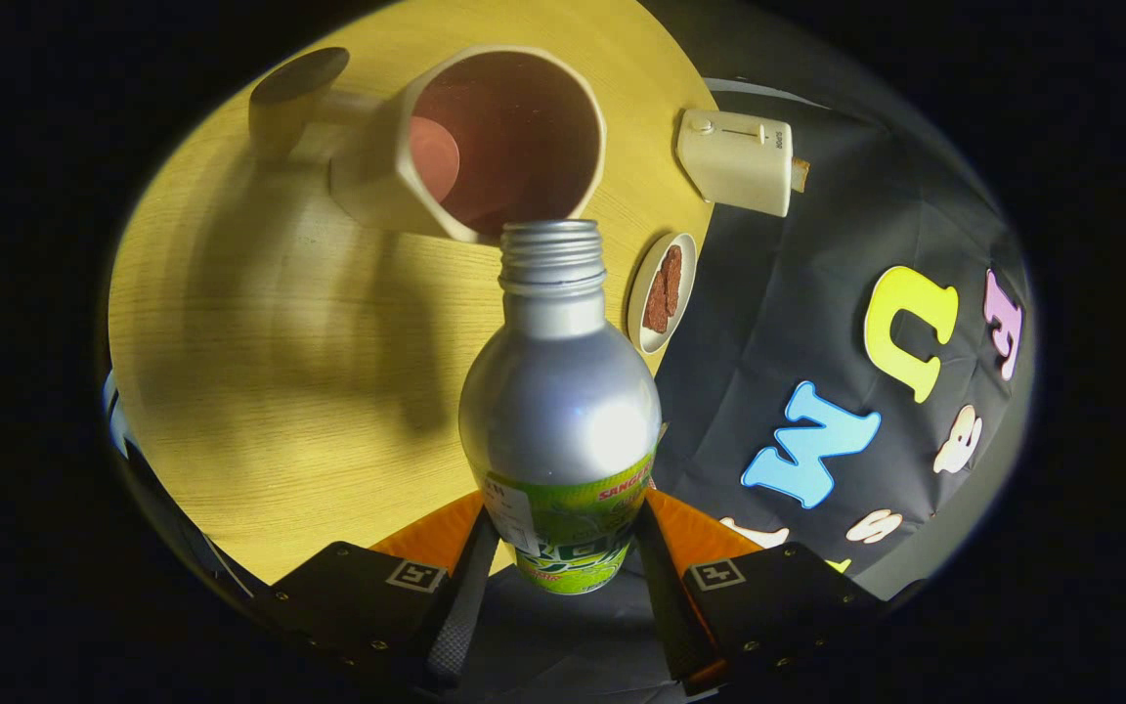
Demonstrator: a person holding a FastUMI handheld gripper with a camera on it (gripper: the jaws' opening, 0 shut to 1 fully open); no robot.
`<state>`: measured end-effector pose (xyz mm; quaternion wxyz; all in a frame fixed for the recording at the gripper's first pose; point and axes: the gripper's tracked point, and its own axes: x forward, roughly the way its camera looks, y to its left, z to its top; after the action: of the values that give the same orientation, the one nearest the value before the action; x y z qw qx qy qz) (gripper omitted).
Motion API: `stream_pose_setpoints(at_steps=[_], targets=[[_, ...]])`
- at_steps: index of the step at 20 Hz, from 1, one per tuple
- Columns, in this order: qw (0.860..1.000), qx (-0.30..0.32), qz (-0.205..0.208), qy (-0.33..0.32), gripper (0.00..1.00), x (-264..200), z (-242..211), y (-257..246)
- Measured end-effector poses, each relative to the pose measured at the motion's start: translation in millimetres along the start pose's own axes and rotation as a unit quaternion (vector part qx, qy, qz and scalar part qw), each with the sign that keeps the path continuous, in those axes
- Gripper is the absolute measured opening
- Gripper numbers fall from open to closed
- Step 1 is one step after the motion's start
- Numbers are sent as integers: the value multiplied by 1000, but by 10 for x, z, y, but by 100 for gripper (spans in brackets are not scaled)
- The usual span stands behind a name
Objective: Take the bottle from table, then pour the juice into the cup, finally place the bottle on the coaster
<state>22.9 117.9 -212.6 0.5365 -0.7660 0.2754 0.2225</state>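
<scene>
A silver metal bottle (558, 391) with a green label sits between my two fingers, and my gripper (563, 548) is shut on the bottle's lower body. The bottle is uncapped and tipped forward, so its threaded mouth (551, 244) points at the near rim of a cream cup (485, 137) with a dark reddish inside. The cup stands on the wooden table (260, 352) just beyond the bottle's mouth. A dark round coaster (299, 76) lies on the table beyond the cup, on its left side.
A small white plate (662, 291) with brown pieces lies near the table's right edge, beside the bottle's neck. Further along that edge stands a cream toaster (737, 161) with a slice in it. The black booth wall (817, 323) runs past the table's right edge.
</scene>
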Motion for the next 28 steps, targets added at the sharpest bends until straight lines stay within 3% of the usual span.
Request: stream_pose_setpoints(at_steps=[28], targets=[[997, -70, 18, 31, 75, -67, 12, -197]])
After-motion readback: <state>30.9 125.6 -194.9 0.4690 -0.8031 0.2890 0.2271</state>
